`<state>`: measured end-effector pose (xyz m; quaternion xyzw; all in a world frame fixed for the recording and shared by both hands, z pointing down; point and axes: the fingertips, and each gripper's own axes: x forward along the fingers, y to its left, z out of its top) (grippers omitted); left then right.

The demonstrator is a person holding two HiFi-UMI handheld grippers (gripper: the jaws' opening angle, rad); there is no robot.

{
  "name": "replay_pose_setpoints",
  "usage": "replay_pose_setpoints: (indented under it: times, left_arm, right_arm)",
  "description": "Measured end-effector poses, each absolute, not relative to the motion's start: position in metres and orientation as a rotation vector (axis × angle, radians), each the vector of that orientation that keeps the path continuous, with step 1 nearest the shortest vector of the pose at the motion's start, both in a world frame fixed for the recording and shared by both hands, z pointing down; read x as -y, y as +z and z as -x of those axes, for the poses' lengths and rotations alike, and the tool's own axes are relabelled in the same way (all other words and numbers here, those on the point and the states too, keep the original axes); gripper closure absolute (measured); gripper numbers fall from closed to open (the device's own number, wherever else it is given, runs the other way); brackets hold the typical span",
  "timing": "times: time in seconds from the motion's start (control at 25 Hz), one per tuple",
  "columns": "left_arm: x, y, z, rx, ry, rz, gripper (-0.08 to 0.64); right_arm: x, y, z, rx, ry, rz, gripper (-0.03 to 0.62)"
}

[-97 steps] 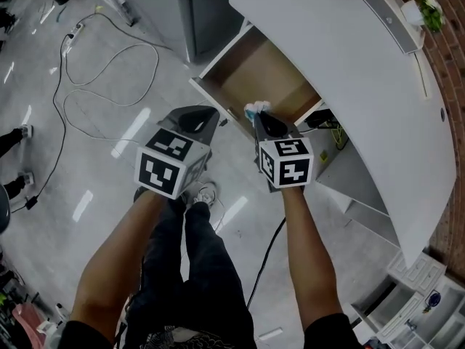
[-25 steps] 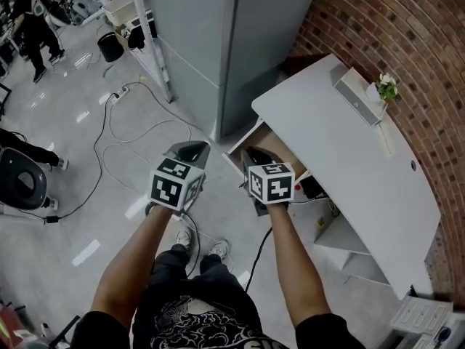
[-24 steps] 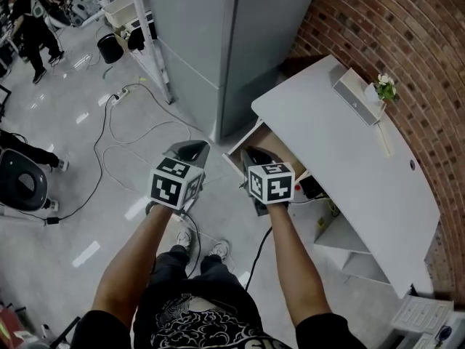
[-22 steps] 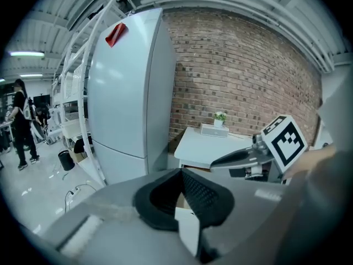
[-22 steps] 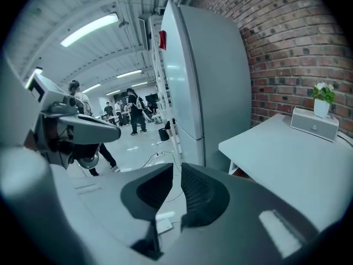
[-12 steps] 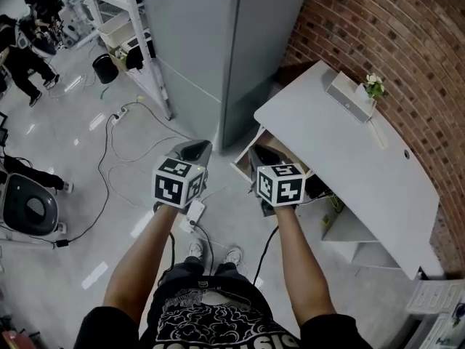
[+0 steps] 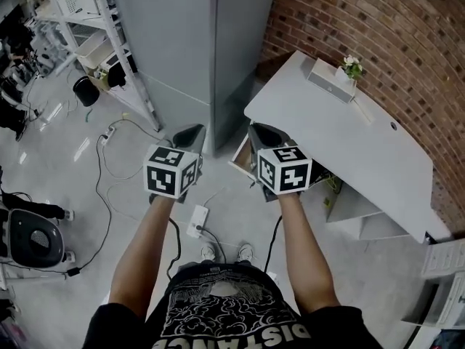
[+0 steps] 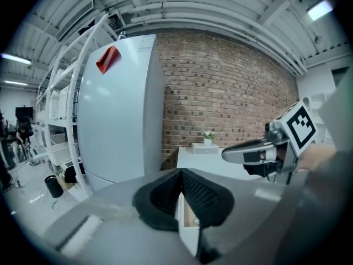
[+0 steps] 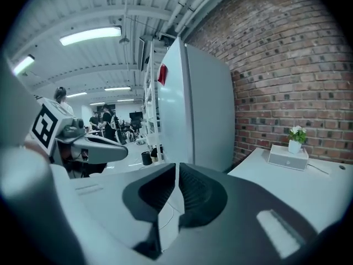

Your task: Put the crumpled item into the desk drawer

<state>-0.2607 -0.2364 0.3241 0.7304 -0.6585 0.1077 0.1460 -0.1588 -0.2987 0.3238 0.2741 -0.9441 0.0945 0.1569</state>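
Desk drawer (image 8: pixel 189 218) open by closed right tongs (image 7: pixel 256 129); shirt (image 7: pixel 218 307) lettered "DISTANC"

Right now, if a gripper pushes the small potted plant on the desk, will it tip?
Probably: the potted plant looks top-heavy, with flowers above a narrow pot, so a high push may tip it. It looks small, so it is likely light.

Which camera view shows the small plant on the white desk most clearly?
The right gripper view: the plant appears from the side, largest, beside a white box. The head view shows the plant small from above; the left gripper view shows the plant tiny.
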Motion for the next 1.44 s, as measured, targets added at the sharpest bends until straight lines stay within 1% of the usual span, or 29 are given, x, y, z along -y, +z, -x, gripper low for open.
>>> replay_pose_setpoints:
  times: [0.2, 0.84, 1.44]
  left_arm:
    - [0.239, 0.305, 0.268, 1.899, 0.283, -2.152, 0.561]
    - [0.231, 0.299, 0.305, 1.903, 0.267, -2.164, 0.561]
    - [0.229, 0.299, 0.309, 1.931, 0.325, -2.178, 0.561]
  right_arm:
    - [0.297, 0.3, 0.155, 2.739, 0.29, -0.885, 0.592]
    - [0.292, 0.284, 0.156, 2.736, 0.245, -1.026, 0.592]
    - [0.292, 0.284, 0.158, 2.728, 0.24, -1.051, 0.592]
